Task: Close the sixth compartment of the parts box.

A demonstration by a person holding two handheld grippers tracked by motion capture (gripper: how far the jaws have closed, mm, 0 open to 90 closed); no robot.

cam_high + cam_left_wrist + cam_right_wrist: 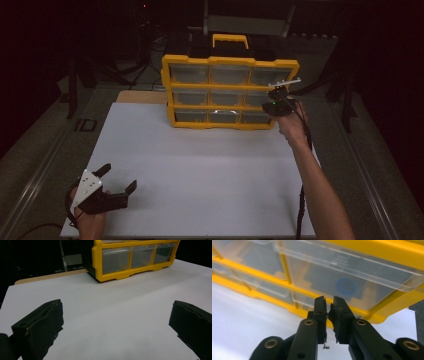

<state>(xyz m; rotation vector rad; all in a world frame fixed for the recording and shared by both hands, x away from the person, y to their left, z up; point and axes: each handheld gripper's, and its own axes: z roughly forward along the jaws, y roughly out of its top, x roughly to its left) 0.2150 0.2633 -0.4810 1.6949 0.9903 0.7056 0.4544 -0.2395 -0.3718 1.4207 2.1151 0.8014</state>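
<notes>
Right gripper point(329, 302) sits at the front of the yellow plastic organizer box with clear drawers point(230, 90), at the box's right side, level with the lower right drawers. Its black jaws are nearly together, only a thin slit between the tips, nothing clamped in that slit as far as the right gripper view shows. The tips are just at a clear plastic drawer point(352, 287) that has a blue ring-shaped mark point(346, 286) behind its front; touching or a hair off, cannot tell. A yellow frame rail runs right under that drawer, more clear drawers to the left of it.

In the high view the right gripper point(276, 100) overlaps the box's right edge, with the person's forearm coming up from the bottom right corner over the white desk point(200, 170). Little room to the right of the box: the desk's right edge is near.

Left gripper point(116, 181) is far off, near the desk's front left corner, jaws wide apart, nothing between them. In the left gripper view its jaws point(117, 322) frame bare white surface, with the box well ahead at the far side.

The box stands upright at the back centre of the desk, three rows by three columns of drawers, yellow handle point(230, 40) on top. A tan strip of board point(142, 96) shows behind the desk's back left edge. Wide open white surface lies between the box and the front edge. Surroundings are dark.
</notes>
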